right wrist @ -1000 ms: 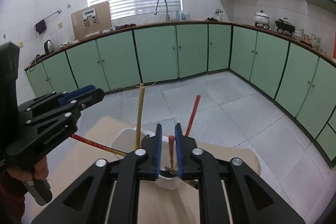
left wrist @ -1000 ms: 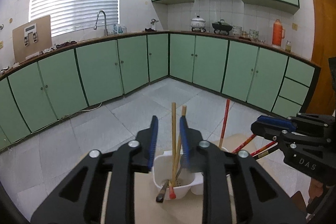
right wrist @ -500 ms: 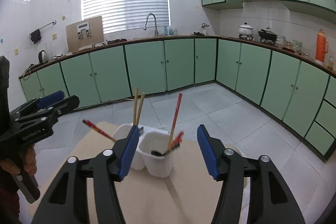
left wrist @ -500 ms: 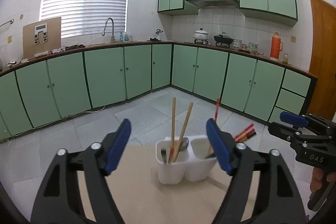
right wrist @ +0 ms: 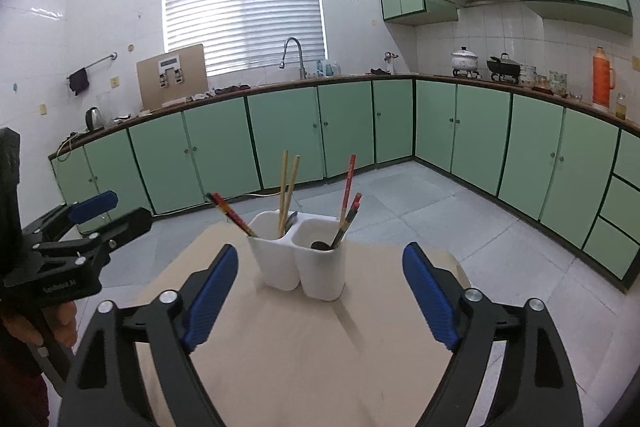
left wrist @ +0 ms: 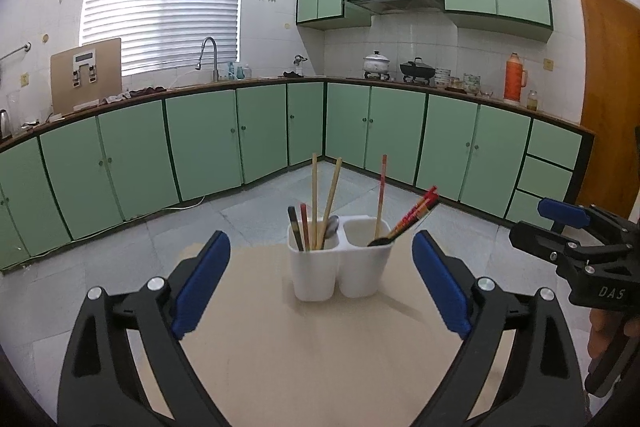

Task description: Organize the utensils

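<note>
Utensils stand sorted in a white two-compartment holder [left wrist: 338,267] that sits near the far end of a pale tan surface [left wrist: 320,359], with green kitchen cabinets [left wrist: 208,143] along the walls behind it.

Seen from the left wrist view, the holder's left compartment holds two plain wooden chopsticks [left wrist: 322,203] rising tallest, a dark chopstick [left wrist: 295,229] and a red-tipped one [left wrist: 305,226] beside them, and the bowl of a metal spoon [left wrist: 331,227] peeking over the rim. The right compartment holds a red chopstick [left wrist: 381,199] standing nearly upright, another pair of red and dark chopsticks [left wrist: 414,213] leaning out to the right, and a dark spoon [left wrist: 376,242] resting against the rim.

From the right wrist view, the same holder [right wrist: 298,263] shows the wooden pair [right wrist: 288,187] in the left cup along with a red chopstick [right wrist: 232,214] slanting out to the left; the right cup carries the red sticks [right wrist: 347,201] and the dark spoon [right wrist: 320,245].

Both tools hover back from the holder, touching nothing. The left gripper [left wrist: 320,287] has its jaws spread wide with nothing between them, and the right gripper [right wrist: 320,297] is likewise spread wide and empty. Each tool appears at the edge of the other's view, held in a hand [right wrist: 24,323].
</note>
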A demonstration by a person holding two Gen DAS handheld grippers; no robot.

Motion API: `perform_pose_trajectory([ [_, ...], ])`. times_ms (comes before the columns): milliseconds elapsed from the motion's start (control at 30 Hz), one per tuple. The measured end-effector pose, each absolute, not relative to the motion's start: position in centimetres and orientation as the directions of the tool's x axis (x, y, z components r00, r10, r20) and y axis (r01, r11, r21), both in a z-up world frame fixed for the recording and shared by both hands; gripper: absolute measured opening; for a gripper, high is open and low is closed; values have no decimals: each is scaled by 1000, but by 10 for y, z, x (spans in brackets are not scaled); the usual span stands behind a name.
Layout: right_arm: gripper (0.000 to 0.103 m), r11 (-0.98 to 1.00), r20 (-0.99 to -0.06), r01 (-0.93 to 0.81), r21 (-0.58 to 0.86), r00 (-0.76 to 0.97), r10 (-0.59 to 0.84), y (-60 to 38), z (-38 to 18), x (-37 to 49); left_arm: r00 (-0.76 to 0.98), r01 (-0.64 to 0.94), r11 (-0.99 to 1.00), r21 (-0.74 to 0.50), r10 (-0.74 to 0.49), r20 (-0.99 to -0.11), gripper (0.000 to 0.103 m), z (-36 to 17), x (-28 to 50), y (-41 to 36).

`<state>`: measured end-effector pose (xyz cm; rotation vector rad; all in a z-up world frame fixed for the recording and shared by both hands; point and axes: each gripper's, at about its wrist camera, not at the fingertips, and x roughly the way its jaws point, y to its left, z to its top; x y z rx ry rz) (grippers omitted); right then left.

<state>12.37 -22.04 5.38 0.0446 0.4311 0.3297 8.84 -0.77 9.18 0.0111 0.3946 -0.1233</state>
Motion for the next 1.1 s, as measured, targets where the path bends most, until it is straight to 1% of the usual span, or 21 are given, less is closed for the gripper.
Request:
perform_pose_trajectory([
  [233,92,939,-394,-321,123,853,343,-222,56,104,920,123,992,-11,-118,-374,91,97,62,-10],
  [333,97,935,-383,-333,121,853,353,-220,58,93,921,123,992,-15,-120,-370,92,99,52,-9],
  [700,97,931,-357,-355,79,862,359,-209,66,62,937,110,994,-28,-113,-330,95,111,18,-2],
  [1100,97,923,-341,-376,83,859,381,-203,71,48,940,109,994,-28,-112,-322,97,109,4,0],
])
